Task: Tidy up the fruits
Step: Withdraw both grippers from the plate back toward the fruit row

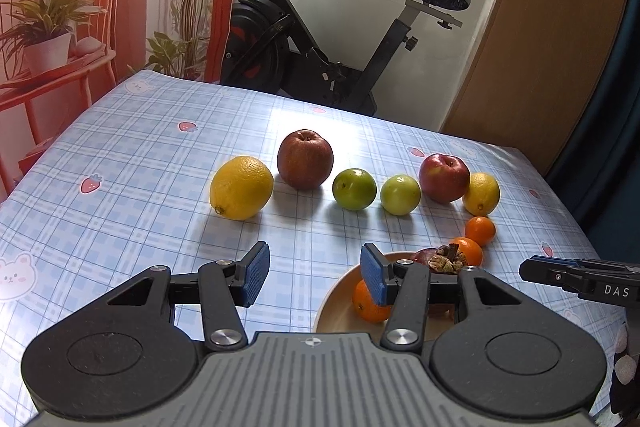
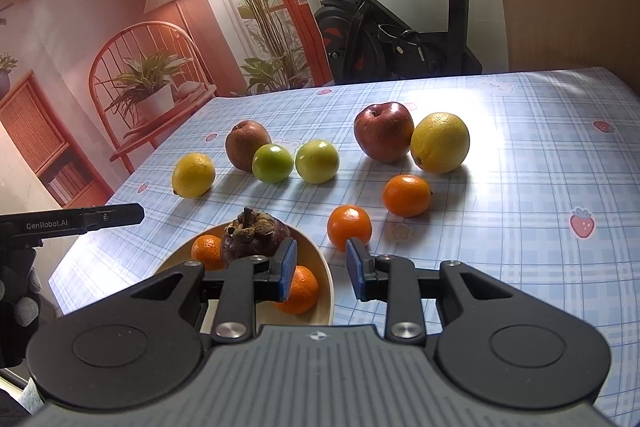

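Note:
A wooden bowl (image 2: 329,291) near the table's front holds two tangerines (image 2: 206,251) and a dark mangosteen (image 2: 252,237). Beyond it on the checked cloth lie two loose tangerines (image 2: 349,227), two lemons (image 2: 440,143), two red apples (image 2: 383,131) and two green fruits (image 2: 317,161). My right gripper (image 2: 322,269) hovers at the bowl's right rim, its blue pads a narrow gap apart with nothing between them. My left gripper (image 1: 316,275) stands open and empty left of the bowl (image 1: 340,315). The far lemon (image 1: 241,187) and an apple (image 1: 305,159) lie ahead of it.
A black exercise bike (image 1: 320,39) stands behind the table's far edge, a wooden door (image 1: 540,47) to its right. A printed backdrop with a chair and plants (image 2: 152,87) lines the left side. A gloved hand (image 2: 20,303) holds the left gripper.

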`<state>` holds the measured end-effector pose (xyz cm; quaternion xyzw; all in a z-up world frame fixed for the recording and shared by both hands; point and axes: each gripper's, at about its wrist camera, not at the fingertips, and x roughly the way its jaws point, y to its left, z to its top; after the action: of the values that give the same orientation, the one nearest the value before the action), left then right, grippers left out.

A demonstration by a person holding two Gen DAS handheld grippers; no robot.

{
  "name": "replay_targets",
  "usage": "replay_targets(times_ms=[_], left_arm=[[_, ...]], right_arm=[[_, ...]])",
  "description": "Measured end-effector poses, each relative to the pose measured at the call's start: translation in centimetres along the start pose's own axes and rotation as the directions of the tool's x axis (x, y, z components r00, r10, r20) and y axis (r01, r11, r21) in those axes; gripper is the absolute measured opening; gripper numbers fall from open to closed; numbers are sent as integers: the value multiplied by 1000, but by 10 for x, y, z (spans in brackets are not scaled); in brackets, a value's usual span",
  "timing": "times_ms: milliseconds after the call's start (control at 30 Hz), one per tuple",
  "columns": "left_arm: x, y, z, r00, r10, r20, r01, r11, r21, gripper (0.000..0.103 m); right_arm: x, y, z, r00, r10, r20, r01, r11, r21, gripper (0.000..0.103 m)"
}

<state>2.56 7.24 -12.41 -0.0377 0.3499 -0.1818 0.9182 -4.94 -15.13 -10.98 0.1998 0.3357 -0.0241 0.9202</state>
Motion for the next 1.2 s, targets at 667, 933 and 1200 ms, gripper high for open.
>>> replay_targets(times_ms=[667, 933, 1200], left_arm=[[4, 22, 36, 998, 54, 34, -49, 990, -134, 52], [9, 19, 36, 997, 64, 31, -60, 992, -114, 51], [9, 23, 42, 991, 135, 20, -133, 985, -108, 48]], right_arm=[[-5, -20, 33, 992, -93, 87, 92, 995, 26, 32], [-5, -26, 31, 991, -102, 90, 99, 994, 38, 32], [-10, -39, 31, 984, -123, 128, 112, 990, 85, 59]])
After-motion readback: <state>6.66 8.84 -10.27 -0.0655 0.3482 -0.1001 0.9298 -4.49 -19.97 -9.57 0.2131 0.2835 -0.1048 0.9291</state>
